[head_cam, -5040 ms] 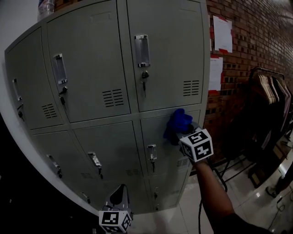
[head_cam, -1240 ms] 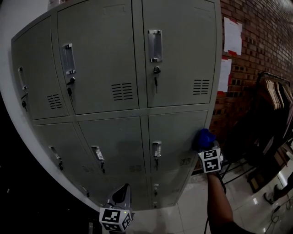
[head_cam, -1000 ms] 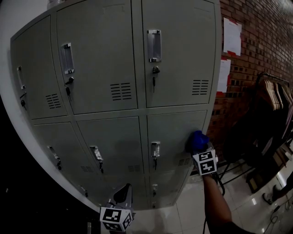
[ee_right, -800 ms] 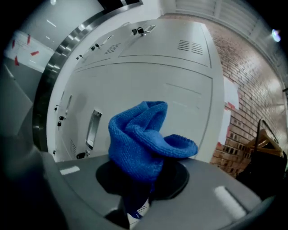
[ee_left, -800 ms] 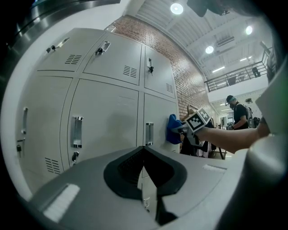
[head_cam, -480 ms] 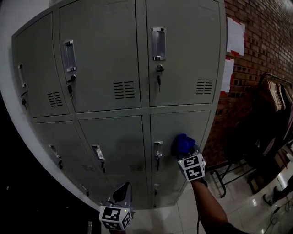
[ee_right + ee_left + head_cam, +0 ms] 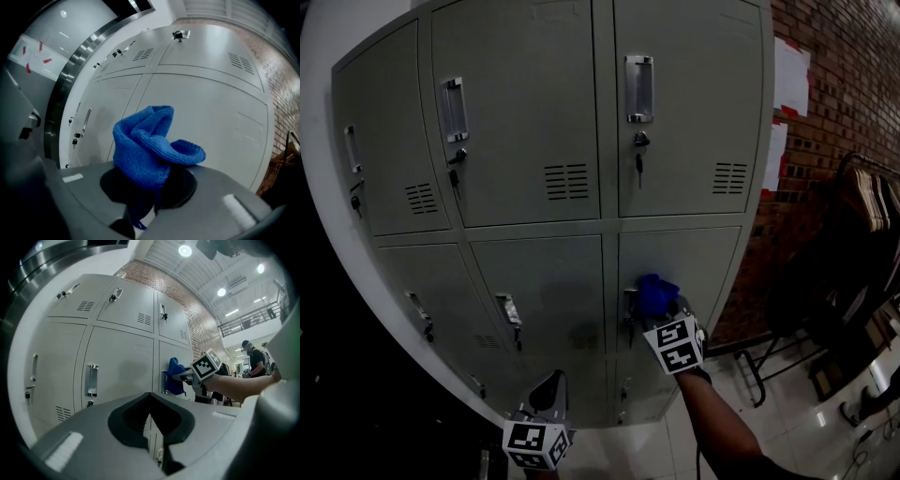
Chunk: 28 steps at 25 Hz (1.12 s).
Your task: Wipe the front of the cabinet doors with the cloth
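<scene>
Right claw (image 7: 664, 314) clamped on the blue cloth (image 7: 655, 292) against a lower cabinet door (image 7: 698, 258); left claw (image 7: 547, 397) is closed, empty.

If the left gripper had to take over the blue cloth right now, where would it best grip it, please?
Probably the loose bunched end of the blue cloth that stands out past the right gripper, whose jaws are shut on its lower part. Come from the left along the cabinet door, since the cloth seems to lie against it. The left gripper, now shut, must open first.
</scene>
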{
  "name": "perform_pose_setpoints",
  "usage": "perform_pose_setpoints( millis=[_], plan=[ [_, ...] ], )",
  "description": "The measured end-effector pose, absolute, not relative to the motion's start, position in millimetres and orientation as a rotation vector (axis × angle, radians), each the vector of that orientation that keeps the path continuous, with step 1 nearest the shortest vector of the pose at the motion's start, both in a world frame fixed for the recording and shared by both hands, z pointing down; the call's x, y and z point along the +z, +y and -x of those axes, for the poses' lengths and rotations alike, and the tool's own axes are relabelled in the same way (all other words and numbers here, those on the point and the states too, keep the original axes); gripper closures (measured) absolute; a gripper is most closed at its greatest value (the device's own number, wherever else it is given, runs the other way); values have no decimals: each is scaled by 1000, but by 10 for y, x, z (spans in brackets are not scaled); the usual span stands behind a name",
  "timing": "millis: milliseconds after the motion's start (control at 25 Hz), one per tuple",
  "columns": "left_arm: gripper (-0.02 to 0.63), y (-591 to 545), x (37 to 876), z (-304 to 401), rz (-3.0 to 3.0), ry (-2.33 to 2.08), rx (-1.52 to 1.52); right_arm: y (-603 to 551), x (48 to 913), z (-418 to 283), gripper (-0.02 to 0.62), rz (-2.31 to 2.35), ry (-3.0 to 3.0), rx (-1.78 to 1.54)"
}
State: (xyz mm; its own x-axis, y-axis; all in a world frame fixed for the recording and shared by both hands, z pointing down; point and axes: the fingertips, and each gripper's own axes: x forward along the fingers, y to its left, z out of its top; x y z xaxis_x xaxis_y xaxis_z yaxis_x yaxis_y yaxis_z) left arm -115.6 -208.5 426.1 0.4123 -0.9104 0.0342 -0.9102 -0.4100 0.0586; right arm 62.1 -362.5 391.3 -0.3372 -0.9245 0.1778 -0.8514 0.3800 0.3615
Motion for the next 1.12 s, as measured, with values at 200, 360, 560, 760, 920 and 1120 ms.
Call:
perform_pose_setpoints(
  millis=[200, 360, 560, 760, 920, 1120],
  plan=[
    [595, -2081, 4259, 1288, -2539, -1714, -45, -3622, 3904, -470, 517, -1520, -2317, -299],
    [595, -2112, 4242, 1286, -2542, -1711, -45, -3596, 3891, -492, 516, -1494, -2383, -263],
    [595, -2160, 4270, 1206, -2548, -1686, -36, -3503, 3878, -897, 515, -1573, -2335, -292],
    [595, -2212, 4315, 1038, -2574, -1635, -16, -3511, 4007, -1750, 514, -1732, -2186, -232],
    [595, -2238, 4342, 961, -2586, -1611, -2, -3492, 4231, -2238, 514, -1794, -2077, -166],
    [595, -2269, 4348, 914, -2593, -1598, 15, -3563, 4471, -2523, 514, -1812, -1984, -105]
  ],
)
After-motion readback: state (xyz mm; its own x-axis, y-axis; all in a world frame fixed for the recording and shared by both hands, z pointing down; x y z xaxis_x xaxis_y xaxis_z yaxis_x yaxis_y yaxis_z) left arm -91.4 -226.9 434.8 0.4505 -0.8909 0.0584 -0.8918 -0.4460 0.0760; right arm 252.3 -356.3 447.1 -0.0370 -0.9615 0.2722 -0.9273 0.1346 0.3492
